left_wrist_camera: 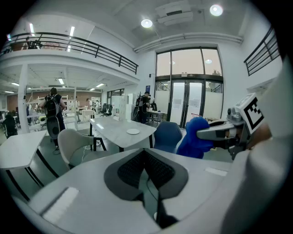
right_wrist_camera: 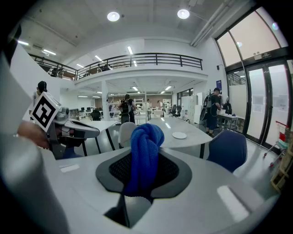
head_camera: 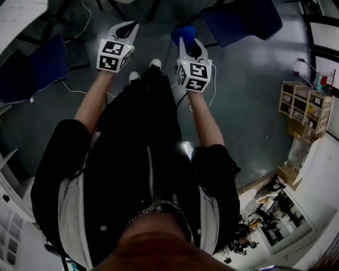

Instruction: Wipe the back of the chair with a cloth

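My right gripper point(head_camera: 188, 46) is shut on a bunched blue cloth point(head_camera: 185, 33), which sticks up from between its pads point(right_wrist_camera: 169, 171) in the right gripper view as a knotted roll point(right_wrist_camera: 145, 139). To its left and level with it, my left gripper point(head_camera: 127, 29) is held out with its jaws together and nothing in them. In the left gripper view the cloth point(left_wrist_camera: 194, 137) hangs at the right, in front of a dark blue chair point(left_wrist_camera: 167, 135). A dark blue chair point(head_camera: 241, 18) stands ahead on the floor, apart from both grippers.
A second dark blue chair point(head_camera: 33, 74) stands at the left by a white table edge point(head_camera: 18, 16). White cables point(head_camera: 71, 87) trail over the grey floor. A wooden shelf unit point(head_camera: 307, 108) is at the right. A white chair point(left_wrist_camera: 75, 144), a long white table point(left_wrist_camera: 121, 130) and people stand further off.
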